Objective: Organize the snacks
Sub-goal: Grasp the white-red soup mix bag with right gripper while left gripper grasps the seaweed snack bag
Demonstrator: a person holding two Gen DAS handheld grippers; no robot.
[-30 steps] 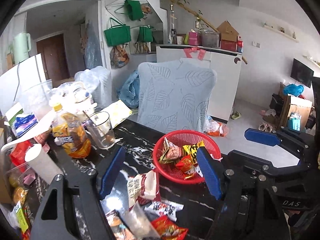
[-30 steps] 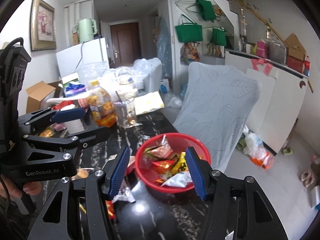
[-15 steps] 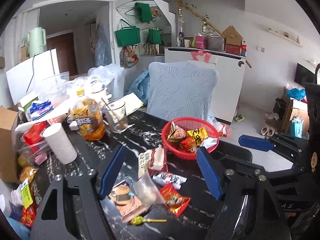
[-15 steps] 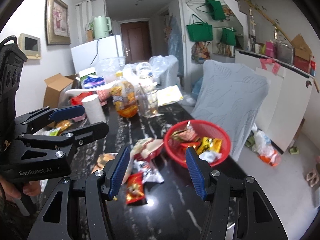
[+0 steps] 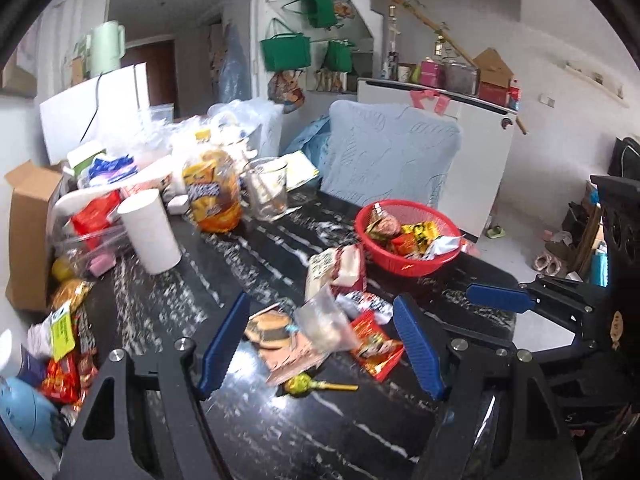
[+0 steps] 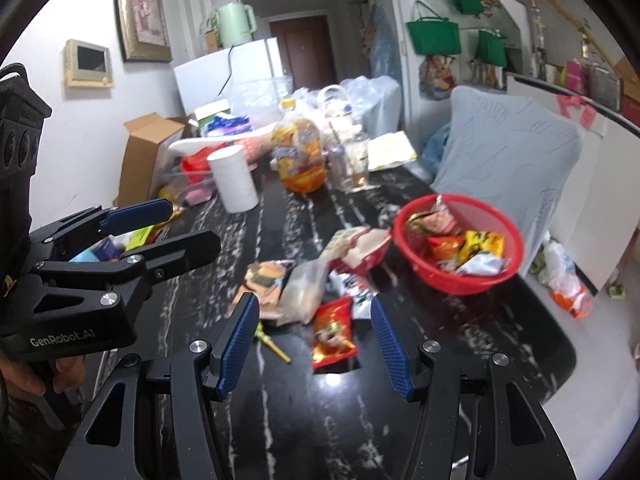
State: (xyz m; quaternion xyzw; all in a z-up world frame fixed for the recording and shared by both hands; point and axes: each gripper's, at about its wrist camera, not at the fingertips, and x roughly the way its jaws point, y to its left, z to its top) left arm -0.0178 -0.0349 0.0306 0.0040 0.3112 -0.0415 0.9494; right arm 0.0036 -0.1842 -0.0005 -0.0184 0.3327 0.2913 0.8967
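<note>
Both hand-held grippers empty above loose snacks on the black marbled counter (image 5: 248, 280).

Left to right: the left hand-held gripper (image 5: 320, 346) stands with jaws wide apart, nothing between the pads. Below it lie a burger-print packet (image 5: 276, 334), a clear bag (image 5: 328, 322), a lollipop (image 5: 306, 384) and a red snack packet (image 6: 332, 330). The right hand-held gripper (image 6: 314, 346) is parted more narrowly, gripping nothing. Further right, the red basket (image 6: 456, 278) sits near the counter's edge, holding several wrapped snacks.
</note>
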